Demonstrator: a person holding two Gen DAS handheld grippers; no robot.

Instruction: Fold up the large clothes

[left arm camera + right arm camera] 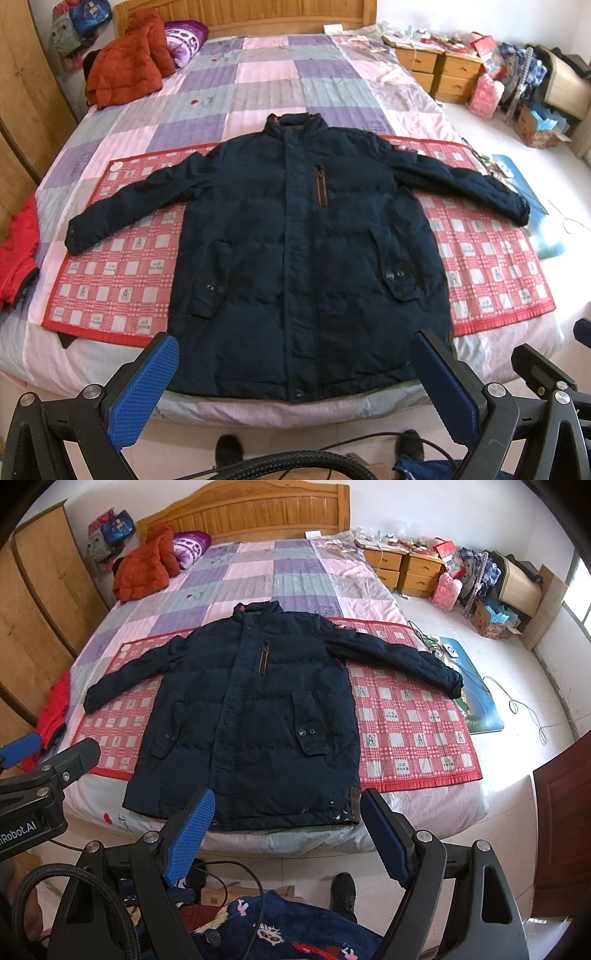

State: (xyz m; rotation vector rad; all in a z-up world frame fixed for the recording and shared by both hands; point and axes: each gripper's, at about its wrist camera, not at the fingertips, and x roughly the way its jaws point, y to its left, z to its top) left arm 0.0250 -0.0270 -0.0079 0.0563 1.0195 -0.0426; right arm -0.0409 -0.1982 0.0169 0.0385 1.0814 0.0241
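Holding both tools back over the floor, I see my left gripper (291, 387) and my right gripper (284, 834) spread wide with nothing in them, and the big dark jacket (303, 236) lies flat on the red checked mat (122, 266) on the bed (258, 85), sleeves out. I think the puffy cloth could slip or bunch if I pinch too little at the hem. Only my right view shows the brown door (565, 834) and the white marks on the hem (338, 810).

I see a matt, quilted cloth jacket (295, 236) on a woven checked mat (122, 273). At twelve o'clock, the headboard (251, 513) is glossy wood. My finger pads (147, 384) are ribbed blue rubber.
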